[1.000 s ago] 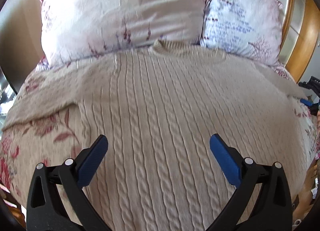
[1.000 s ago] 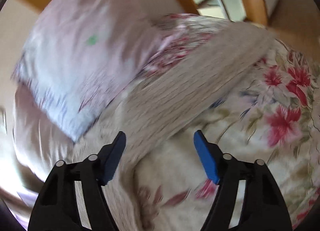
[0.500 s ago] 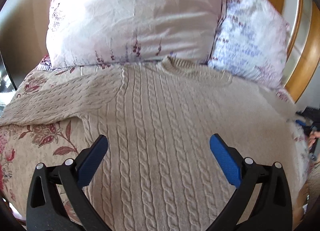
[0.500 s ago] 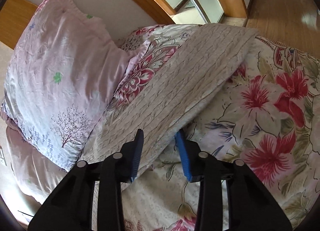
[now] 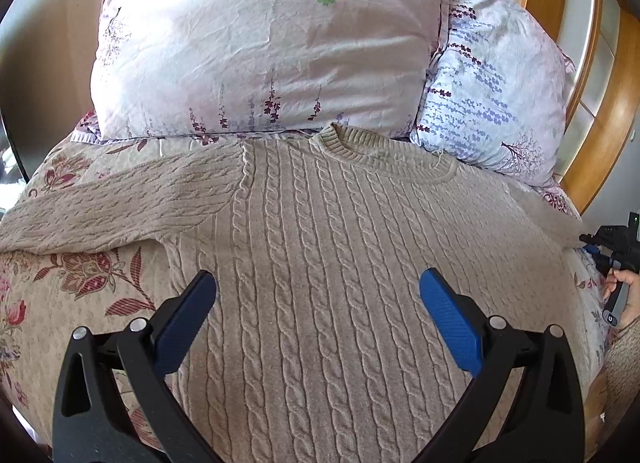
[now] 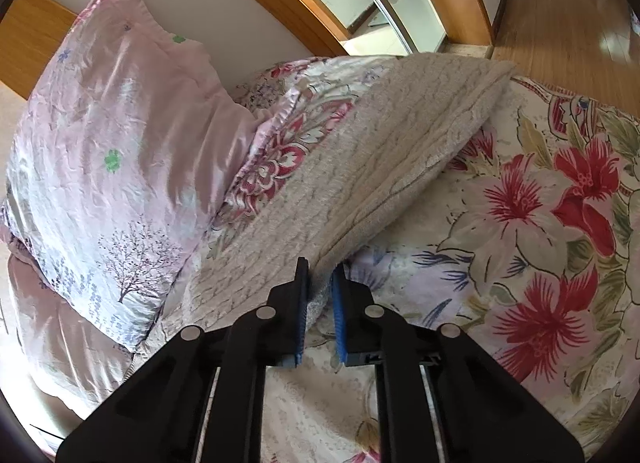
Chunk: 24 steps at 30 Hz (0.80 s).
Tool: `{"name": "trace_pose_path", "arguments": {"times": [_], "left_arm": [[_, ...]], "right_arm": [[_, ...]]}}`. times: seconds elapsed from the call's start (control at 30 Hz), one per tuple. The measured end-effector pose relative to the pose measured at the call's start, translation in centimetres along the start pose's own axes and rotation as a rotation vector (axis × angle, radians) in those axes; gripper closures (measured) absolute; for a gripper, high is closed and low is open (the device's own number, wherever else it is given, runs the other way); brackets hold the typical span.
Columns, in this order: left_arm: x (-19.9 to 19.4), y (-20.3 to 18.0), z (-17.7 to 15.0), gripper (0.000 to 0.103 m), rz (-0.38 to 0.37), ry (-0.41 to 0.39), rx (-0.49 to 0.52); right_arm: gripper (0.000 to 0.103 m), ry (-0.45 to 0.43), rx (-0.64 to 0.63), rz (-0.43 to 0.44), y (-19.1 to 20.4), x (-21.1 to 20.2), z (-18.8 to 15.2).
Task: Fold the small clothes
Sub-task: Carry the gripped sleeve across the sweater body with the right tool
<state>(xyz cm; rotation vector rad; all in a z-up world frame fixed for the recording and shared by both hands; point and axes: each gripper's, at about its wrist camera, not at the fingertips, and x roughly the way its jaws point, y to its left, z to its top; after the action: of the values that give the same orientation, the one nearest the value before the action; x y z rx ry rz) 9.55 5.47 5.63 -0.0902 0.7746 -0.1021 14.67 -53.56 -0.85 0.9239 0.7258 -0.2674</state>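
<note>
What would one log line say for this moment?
task: fold sweater | right hand-held gripper: shut on sleeve | left hand-held gripper: open above sweater | surface: floral bedspread

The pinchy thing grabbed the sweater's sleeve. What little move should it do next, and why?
Probably lift the sleeve a little and carry it across onto the sweater's body. The right gripper has its jaws shut on the sleeve's edge, the sweater lies spread flat on the bedspread, and the sleeve sticks out sideways. The left gripper hangs open over the body, holding nothing.
</note>
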Motion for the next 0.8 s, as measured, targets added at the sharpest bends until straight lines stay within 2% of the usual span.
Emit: {"name": "trace_pose_path", "arguments": {"times": [0.23, 0.33, 0.5, 0.6, 0.7, 0.8], "left_arm": [[0.8, 0.8, 0.7, 0.002, -0.026, 0.037, -0.019], [0.9, 1.5, 0.7, 0.002, -0.064, 0.045, -0.060], [1.0, 2.3, 0.6, 0.002, -0.063, 0.035, -0.101], [0.8, 2.3, 0.7, 0.002, -0.057, 0.027, -0.102], [0.8, 2.3, 0.7, 0.002, -0.056, 0.030, -0.100], [0.8, 2.3, 0.6, 0.002, -0.057, 0.031, -0.099]], "right_arm": [[0.092, -0.039, -0.076, 0.067, 3.1, -1.8, 0.1], [0.093, -0.053, -0.159, 0.119, 6.0, -2.9, -0.4], [0.093, -0.037, -0.309, 0.237, 12.0, -3.8, -2.8], [0.093, 0.008, -0.420, 0.319, 16.5, -3.5, -5.6], [0.093, 0.104, -0.523, 0.388, 20.5, -2.2, -9.7], [0.093, 0.230, -0.614, 0.400, 23.1, 0.7, -14.4]]}}
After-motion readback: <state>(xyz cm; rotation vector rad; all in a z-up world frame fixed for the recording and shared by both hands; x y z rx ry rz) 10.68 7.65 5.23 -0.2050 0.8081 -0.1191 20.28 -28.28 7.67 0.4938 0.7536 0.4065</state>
